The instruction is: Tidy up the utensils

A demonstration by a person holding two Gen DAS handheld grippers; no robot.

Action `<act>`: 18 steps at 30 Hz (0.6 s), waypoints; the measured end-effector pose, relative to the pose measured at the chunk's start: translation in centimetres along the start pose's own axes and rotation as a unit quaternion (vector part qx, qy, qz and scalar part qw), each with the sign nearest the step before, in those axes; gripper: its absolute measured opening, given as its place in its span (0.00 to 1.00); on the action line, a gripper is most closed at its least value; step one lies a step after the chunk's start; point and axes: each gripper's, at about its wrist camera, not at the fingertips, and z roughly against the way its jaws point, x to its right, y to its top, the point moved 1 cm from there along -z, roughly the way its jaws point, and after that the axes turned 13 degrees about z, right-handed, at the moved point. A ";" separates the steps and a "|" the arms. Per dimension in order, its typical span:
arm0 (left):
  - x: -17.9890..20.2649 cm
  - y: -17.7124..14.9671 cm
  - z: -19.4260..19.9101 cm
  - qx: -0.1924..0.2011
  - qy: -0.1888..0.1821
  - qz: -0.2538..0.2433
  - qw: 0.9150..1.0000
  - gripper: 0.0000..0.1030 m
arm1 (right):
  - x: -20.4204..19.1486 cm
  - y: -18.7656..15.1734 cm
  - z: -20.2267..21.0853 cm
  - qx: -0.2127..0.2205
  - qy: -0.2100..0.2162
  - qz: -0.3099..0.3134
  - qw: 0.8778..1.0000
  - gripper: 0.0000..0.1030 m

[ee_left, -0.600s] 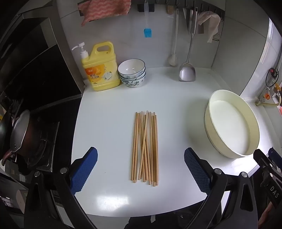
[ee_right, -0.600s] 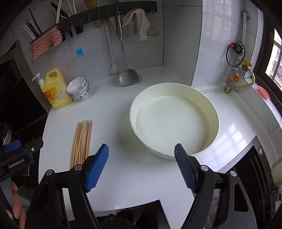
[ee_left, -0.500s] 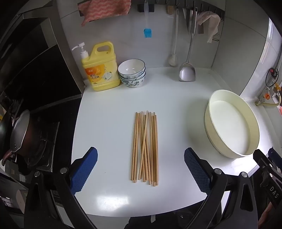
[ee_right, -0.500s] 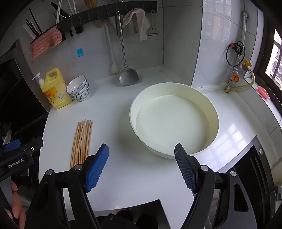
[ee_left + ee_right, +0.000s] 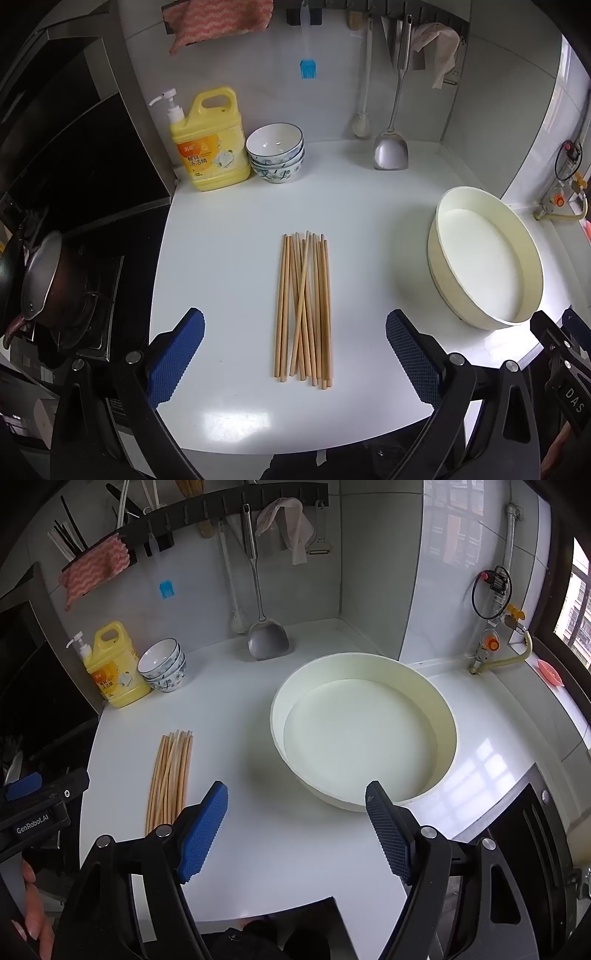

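Several wooden chopsticks (image 5: 304,310) lie side by side in a loose bundle on the white counter (image 5: 229,258); one crosses the others at a slant. My left gripper (image 5: 293,356) hovers above their near ends, open, blue pads wide on either side and touching nothing. The right wrist view shows the same chopsticks (image 5: 170,775) at the left. My right gripper (image 5: 295,830) stands open over bare counter (image 5: 295,867), in front of a big cream basin (image 5: 369,686). The basin (image 5: 443,221) holds nothing.
At the back stand a yellow detergent bottle (image 5: 210,142) and stacked bowls (image 5: 275,153). A spatula (image 5: 391,147), brush and cloths hang from a wall rail (image 5: 236,502). A dark pan (image 5: 40,284) sits on the stove at the left. A gas valve (image 5: 491,642) is at the right.
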 end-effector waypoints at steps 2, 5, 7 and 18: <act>0.0 0.0 0.1 0.000 0.000 0.000 1.000 0.94 | 0.1 0.0 0.0 0.000 0.001 0.000 1.000 0.71; -0.1 0.0 0.1 -0.001 0.001 0.000 1.000 0.94 | 0.1 0.0 0.0 0.001 0.001 0.000 1.000 0.71; -0.1 0.1 0.1 -0.001 0.001 0.001 1.000 0.94 | 0.0 0.2 -0.1 0.001 0.001 0.000 1.000 0.71; -0.6 0.2 -0.1 -0.003 0.002 0.003 1.000 0.94 | -0.1 0.3 -0.3 -0.001 0.003 0.001 1.000 0.71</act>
